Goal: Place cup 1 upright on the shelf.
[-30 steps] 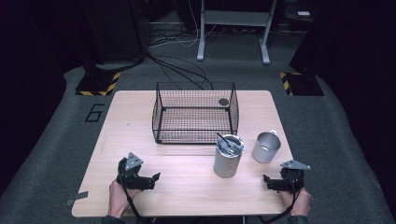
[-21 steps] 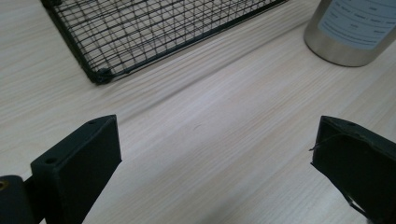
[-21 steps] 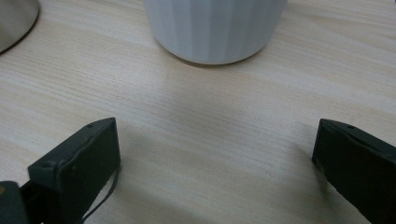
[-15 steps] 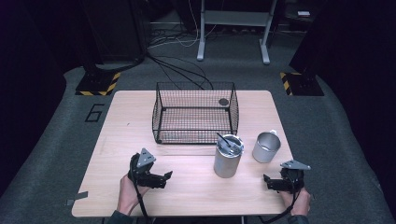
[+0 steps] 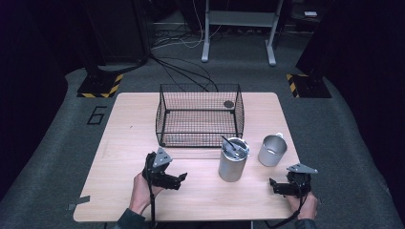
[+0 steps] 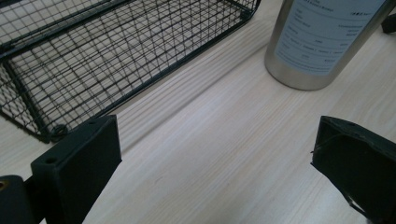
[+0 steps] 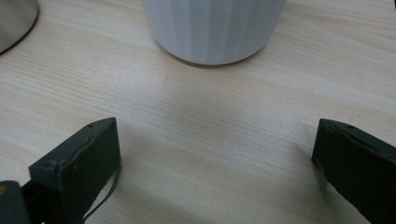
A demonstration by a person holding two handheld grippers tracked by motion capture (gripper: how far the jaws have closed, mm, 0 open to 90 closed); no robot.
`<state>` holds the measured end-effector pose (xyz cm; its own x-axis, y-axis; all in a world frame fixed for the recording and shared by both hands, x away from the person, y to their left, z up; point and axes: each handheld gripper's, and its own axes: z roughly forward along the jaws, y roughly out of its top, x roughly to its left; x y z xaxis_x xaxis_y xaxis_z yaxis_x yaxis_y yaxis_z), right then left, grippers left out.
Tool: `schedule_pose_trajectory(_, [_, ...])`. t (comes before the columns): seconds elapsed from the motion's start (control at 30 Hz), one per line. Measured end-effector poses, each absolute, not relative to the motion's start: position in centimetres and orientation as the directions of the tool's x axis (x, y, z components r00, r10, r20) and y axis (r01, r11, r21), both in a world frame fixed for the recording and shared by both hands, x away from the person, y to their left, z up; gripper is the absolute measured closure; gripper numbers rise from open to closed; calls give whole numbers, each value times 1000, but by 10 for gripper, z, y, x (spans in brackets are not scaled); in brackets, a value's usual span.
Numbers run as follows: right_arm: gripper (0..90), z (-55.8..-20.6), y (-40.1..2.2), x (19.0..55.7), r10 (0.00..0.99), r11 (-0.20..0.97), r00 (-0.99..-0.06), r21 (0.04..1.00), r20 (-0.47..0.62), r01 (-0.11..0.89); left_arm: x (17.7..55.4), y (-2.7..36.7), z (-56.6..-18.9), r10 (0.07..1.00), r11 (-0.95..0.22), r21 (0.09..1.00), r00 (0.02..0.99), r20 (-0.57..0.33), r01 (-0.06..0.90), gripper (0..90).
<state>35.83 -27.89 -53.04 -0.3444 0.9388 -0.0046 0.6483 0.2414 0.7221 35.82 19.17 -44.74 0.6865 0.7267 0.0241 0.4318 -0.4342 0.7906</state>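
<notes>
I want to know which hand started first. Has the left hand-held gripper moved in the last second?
Yes. The left hand-held gripper has shifted right, toward the tall steel tumbler.

We see a light wooden table (image 5: pixel 124 133) on grey carpet (image 5: pixel 57 157), black cables (image 5: pixel 181 71), hazard-striped feet (image 5: pixel 102 86), dim surroundings.

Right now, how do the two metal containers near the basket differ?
The tall tumbler stands higher than the short mug. The tumbler carries a dark lid and a printed label; the mug is open-topped with a handle. The tumbler sits nearer the left gripper, the mug nearer the right gripper. Both are silvery and upright.
</notes>
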Motion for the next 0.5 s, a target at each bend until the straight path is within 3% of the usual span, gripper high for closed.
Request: schedule_pose_trajectory(0.5, [11,-530,-279,358,938,241,-346,723,-3,648,364,149,-437,661,-449,809,750,14,381,12])
